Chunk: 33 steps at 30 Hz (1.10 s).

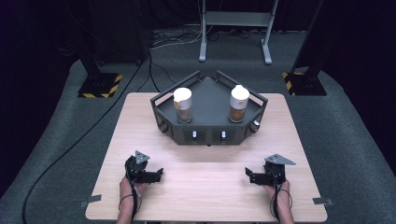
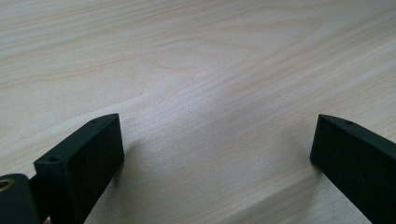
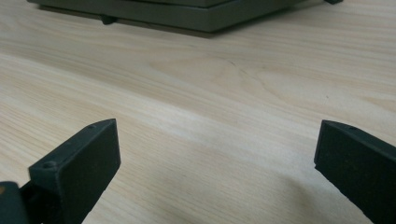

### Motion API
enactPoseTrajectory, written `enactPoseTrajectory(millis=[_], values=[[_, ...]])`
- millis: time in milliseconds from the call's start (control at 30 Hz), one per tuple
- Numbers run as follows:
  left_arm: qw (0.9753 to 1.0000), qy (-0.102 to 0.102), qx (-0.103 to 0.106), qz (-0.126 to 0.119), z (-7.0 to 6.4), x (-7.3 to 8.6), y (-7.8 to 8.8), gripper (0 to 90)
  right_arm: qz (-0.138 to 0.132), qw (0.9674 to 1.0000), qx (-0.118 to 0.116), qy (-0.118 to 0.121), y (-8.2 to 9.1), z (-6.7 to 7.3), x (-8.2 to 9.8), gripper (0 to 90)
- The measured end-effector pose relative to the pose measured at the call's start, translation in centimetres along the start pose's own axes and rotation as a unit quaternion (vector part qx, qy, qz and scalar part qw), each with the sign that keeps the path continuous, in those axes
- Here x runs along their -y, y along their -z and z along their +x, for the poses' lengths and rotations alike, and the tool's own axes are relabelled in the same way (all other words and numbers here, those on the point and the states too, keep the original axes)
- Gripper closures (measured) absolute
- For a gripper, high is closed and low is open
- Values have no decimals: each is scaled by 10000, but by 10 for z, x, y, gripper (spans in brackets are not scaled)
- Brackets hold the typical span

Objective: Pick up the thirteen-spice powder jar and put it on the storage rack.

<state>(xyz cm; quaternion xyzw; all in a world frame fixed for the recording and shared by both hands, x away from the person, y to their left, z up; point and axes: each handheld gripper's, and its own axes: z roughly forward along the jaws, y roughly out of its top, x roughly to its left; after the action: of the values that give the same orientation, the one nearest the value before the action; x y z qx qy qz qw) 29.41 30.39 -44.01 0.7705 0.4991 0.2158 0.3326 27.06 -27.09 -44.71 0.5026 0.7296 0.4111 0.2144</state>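
Table (image 1: 205,154) of light wood, a person's forearms coming in from its near edge. Left gripper (image 1: 156,175) rests low on the near-left part, jaws spread wide, nothing between them; left gripper view shows bare wood grain in the gap. Right gripper (image 1: 250,176) sits on the near-right part, jaws also spread wide and empty. The two grippers are well apart, with an open strip of bare tabletop between them and ahead of them.

Dark angular tray (image 1: 208,133) with raised rails stands on the far half of the table, centred, its back corner reaching toward the far edge. Two upright jars with pale lids stand on it: left jar (image 1: 182,105) and right jar (image 1: 239,103), apart from each other. In the right gripper view the tray's lower edge (image 3: 187,16) runs across the top, well beyond the jaws.
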Motion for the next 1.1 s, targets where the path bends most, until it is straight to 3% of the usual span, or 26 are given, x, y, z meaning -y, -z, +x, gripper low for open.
enactPoseTrajectory(millis=[167,367,600,1100], values=[[10000,1,-1,1,0,0,0,25,-104,9999,-11,-78,-1,-4,3,0],[10000,4,-8,3,0,0,0,23,-392,9990,180,-66,4,3,14,8],[10000,3,-9,0,0,0,0,23,-439,9986,280,-38,5,7,16,9],[10000,-12,-30,-13,-1,1,0,23,-483,9986,203,-73,5,4,17,11]])
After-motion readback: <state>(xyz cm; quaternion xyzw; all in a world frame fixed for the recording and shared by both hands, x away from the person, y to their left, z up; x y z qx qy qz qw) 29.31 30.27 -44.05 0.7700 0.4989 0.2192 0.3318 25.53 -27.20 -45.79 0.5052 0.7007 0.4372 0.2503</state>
